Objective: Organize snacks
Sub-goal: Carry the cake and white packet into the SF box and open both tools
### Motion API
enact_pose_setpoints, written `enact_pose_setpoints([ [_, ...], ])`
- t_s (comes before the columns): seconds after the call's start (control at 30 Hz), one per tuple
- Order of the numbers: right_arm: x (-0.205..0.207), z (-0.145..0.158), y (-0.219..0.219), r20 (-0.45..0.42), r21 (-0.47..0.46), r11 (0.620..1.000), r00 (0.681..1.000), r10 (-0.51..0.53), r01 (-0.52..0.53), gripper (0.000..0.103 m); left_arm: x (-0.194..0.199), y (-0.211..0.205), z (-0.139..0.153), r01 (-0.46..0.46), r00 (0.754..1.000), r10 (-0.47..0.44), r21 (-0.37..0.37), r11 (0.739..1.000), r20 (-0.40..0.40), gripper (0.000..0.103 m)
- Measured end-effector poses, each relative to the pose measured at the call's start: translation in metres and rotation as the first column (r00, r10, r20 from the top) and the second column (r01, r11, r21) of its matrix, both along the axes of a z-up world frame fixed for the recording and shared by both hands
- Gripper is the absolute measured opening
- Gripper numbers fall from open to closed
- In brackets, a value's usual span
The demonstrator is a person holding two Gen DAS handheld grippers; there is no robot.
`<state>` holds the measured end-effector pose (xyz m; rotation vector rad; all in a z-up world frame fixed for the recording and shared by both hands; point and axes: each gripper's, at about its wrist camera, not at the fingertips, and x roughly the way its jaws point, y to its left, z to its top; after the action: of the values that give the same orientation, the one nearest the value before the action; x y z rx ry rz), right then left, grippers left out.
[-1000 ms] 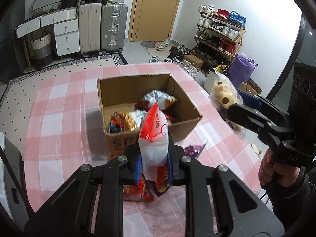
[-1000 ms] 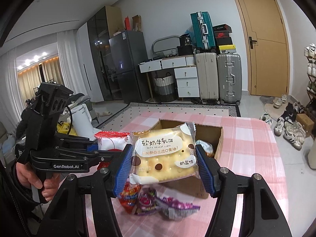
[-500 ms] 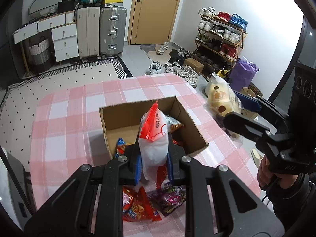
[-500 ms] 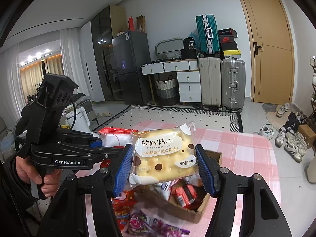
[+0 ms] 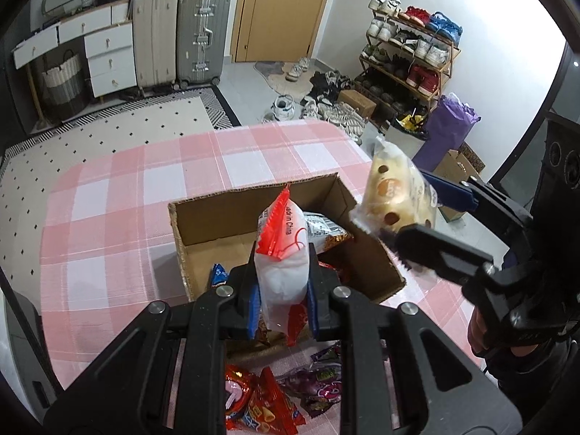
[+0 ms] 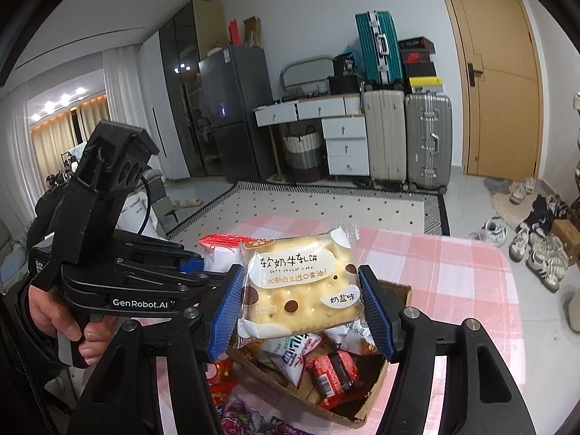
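My left gripper [image 5: 282,290] is shut on a white snack packet with a red top [image 5: 284,253], held above the near part of an open cardboard box [image 5: 224,214] that holds several snack packs. In the right wrist view my right gripper [image 6: 302,306] is shut on a yellow biscuit pack [image 6: 302,282], its blue pads pressing both sides, over the same box [image 6: 362,409]. The left wrist view shows that biscuit pack [image 5: 395,195] hanging above the box's right wall. The left gripper [image 6: 203,264] and its white packet [image 6: 217,250] appear at the left of the right wrist view.
The box stands on a table with a pink checked cloth [image 5: 119,210]. Loose red and purple snack packs [image 5: 261,398] lie on the cloth in front of the box. A person's hand [image 6: 54,319] grips the left handle. Suitcases, drawers and a shoe rack line the room behind.
Both grippers have travelled forward with their packs, from in front of the box to above it. The box now sits lower and closer in both views. Neither grip has altered.
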<state>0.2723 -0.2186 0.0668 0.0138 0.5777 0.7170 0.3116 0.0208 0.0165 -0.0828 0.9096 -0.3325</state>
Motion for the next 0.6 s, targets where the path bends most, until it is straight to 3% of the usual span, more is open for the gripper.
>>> enact_pose_setpoints([
  [0.3, 0.025, -0.040, 0.007, -0.064, -0.019, 1.000, 0.998, -0.007, 0.006, 0.063, 0.026, -0.007, -0.040, 0.021, 0.998, -0.021, -0.008, 1.000, -0.057, 0.017],
  [0.6, 0.039, -0.061, 0.014, -0.068, -0.057, 0.998, 0.997, -0.024, 0.020, 0.064, 0.044, -0.012, -0.062, 0.025, 0.996, -0.026, -0.018, 1.000, -0.085, 0.017],
])
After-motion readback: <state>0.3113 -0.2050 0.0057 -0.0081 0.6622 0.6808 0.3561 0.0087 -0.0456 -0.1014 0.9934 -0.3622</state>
